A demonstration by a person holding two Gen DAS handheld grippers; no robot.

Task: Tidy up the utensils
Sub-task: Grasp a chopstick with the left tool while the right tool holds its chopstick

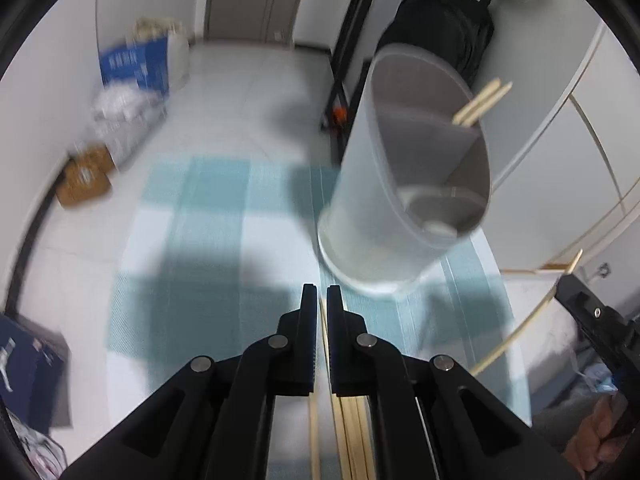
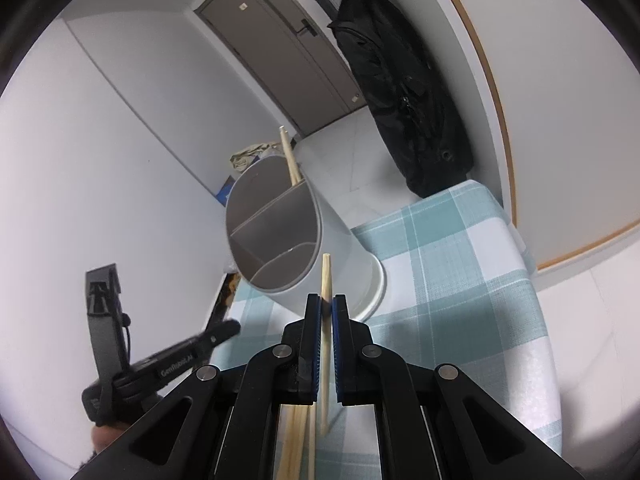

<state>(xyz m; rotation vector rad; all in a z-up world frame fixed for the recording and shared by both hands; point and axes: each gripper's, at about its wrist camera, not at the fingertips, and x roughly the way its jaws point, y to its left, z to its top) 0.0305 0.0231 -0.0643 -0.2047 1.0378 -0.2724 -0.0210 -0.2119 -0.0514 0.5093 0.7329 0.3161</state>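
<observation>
Checked-cloth table [image 2: 460,280] by a white wall: chopsticks going into the holder.

White divided holder [image 1: 400,184] stands at about 1 o'clock in the left view, a pair of chopsticks [image 1: 480,102] already in its far compartment; left hand-held gripper [image 1: 322,300] is clenched on one chopstick [image 1: 325,344]; right hand-held gripper [image 2: 327,308] grasps another chopstick [image 2: 326,280]; more loose sticks [image 1: 352,436] lie at 6 o'clock, so I judge the task partly done.
</observation>
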